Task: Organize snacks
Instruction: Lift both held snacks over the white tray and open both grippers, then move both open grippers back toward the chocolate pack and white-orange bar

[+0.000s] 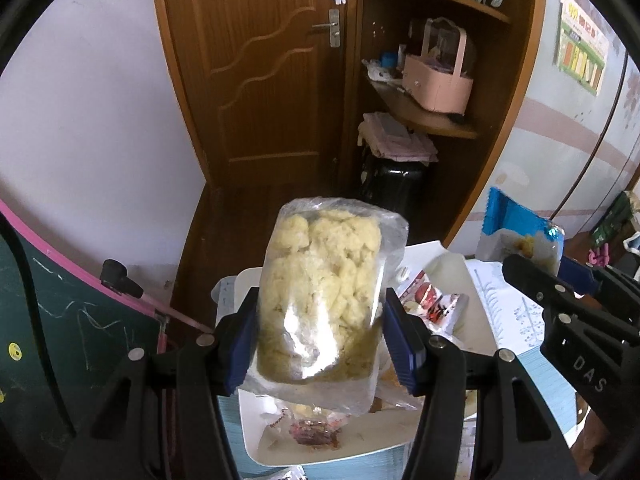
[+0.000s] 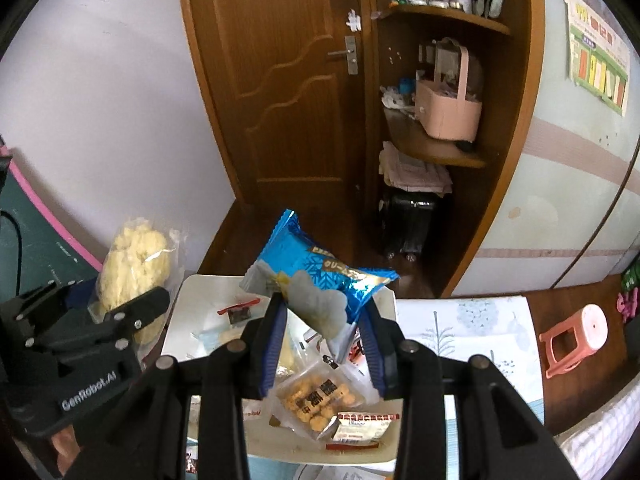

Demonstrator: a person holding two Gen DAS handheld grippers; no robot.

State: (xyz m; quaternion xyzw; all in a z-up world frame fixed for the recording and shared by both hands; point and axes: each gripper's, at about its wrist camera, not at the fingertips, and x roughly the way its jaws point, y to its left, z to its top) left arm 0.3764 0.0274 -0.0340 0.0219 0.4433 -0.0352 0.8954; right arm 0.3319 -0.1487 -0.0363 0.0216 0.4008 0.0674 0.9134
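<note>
My left gripper [image 1: 320, 340] is shut on a clear bag of pale yellow puffed snacks [image 1: 320, 272], its blue pads pressing both sides and holding the bag upright above a white tray [image 1: 360, 440]. My right gripper [image 2: 323, 308] is shut on a shiny blue snack packet [image 2: 320, 268], which hangs tilted over the same tray [image 2: 192, 304]. Small packets lie on the tray, among them a clear pack of round golden crackers [image 2: 316, 396] and a red-and-white packet [image 1: 432, 304]. Each gripper shows in the other's view, the right gripper [image 1: 532, 280] to the right and the left gripper [image 2: 120, 312] to the left.
The tray rests on a table with a tree-patterned cloth [image 2: 472, 328]. Behind stand a brown wooden door [image 2: 288, 92], corner shelves with a pink basket [image 2: 448, 116] and a black suitcase [image 2: 408, 224]. A pink stool [image 2: 576, 340] sits right, a green chalkboard [image 1: 48, 320] left.
</note>
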